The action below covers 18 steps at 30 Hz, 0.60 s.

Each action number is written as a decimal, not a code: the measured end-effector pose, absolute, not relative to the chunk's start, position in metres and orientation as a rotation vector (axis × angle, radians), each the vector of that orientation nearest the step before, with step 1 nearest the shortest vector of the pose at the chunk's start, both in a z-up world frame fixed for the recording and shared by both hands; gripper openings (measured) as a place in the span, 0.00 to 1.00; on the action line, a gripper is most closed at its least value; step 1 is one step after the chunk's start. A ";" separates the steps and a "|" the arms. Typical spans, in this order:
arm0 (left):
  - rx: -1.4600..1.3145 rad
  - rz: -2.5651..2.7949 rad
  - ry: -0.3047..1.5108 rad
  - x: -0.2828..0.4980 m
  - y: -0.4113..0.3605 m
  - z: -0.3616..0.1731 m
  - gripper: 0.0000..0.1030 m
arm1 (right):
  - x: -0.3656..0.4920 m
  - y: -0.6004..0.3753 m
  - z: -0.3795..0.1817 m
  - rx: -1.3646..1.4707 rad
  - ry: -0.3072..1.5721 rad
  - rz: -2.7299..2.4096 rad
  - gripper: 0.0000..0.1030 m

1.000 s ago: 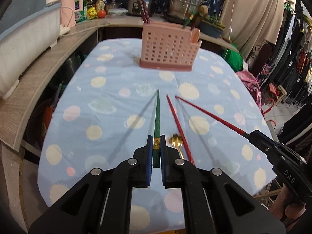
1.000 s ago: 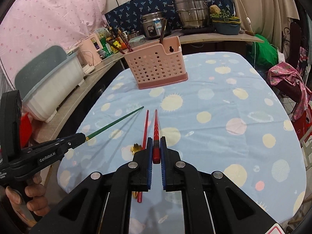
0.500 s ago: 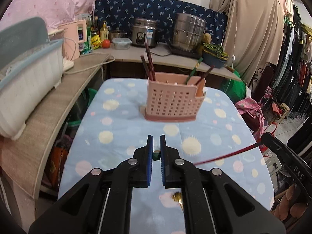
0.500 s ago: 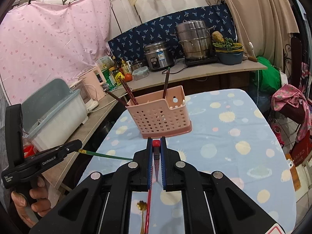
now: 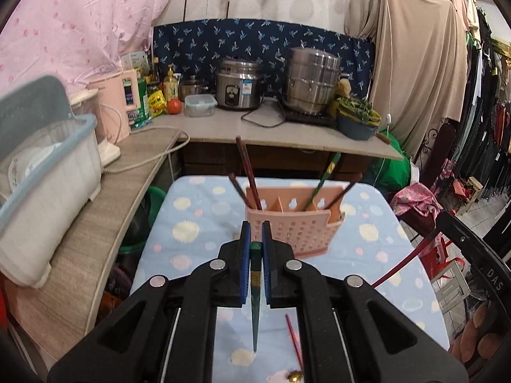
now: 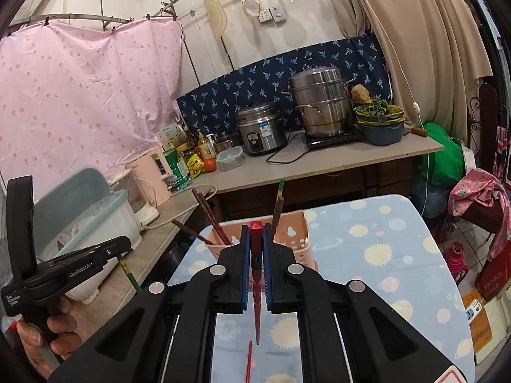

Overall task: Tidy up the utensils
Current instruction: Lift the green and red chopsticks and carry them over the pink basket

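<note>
Left tool (image 5: 254, 249) is clenched on a green chopstick (image 5: 255, 300) near its thick, square end, the tapered tip hanging down toward the spotted blue cloth of the desk (image 5: 191, 223); the right tool (image 6: 255, 249) is likewise clamped on a red chopstick (image 6: 256, 287) just below its blunt red cap, point downward. Both sticks are off the desk and held in front of the pink perforated utensil holder (image 5: 297, 226), which stands at the far end of the desk and already carries dark brown chopsticks (image 5: 247, 175) in its left compartment and a green one (image 5: 322, 178) further right. A second red chopstick (image 5: 295, 341) lies on the cloth below, and a small gold object (image 5: 293, 375) — probably a spoon, too cropped to tell — sits at the bottom edge of the left wrist view. Judged from their look, the chopsticks are light, stiff and smooth-lacquered, so likely slippery between the pads and prone to pivoting. The grip near the thick end, where the flat faces give the pads purchase, seems the sound place to hold them; the long free taper will swing if the tool turns quickly — a risk when lining the tip up with a narrow compartment.
</note>
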<state>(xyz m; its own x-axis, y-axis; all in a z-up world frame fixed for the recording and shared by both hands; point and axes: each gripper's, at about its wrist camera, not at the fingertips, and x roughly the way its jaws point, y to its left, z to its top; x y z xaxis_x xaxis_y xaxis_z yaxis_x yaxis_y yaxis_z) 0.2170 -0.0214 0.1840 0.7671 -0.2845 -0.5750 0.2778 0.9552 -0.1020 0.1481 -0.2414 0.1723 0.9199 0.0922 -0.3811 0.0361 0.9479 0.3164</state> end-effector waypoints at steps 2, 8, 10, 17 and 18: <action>-0.015 -0.307 0.600 0.222 -0.023 0.197 0.06 | 0.156 -0.244 0.184 0.330 0.376 0.032 0.07; -0.033 -0.314 0.487 0.240 -0.034 0.249 0.06 | 0.182 -0.250 0.217 0.337 0.293 0.030 0.07; -0.041 -0.315 0.444 0.245 -0.037 0.265 0.06 | 0.191 -0.252 0.227 0.346 0.271 0.031 0.07; -0.075 -0.320 0.348 0.271 -0.046 0.301 0.06 | 0.224 -0.257 0.251 0.368 0.212 0.015 0.07; -0.076 -0.318 0.343 0.275 -0.048 0.301 0.06 | 0.230 -0.258 0.252 0.371 0.211 0.012 0.07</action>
<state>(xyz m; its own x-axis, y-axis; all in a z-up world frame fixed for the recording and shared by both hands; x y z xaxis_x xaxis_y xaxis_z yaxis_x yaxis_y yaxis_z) 0.2753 -0.0482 0.3006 0.8926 -0.3193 -0.3183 0.2937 0.9474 -0.1269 0.2303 -0.2582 0.2519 0.9779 0.0499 -0.2029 0.0273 0.9322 0.3609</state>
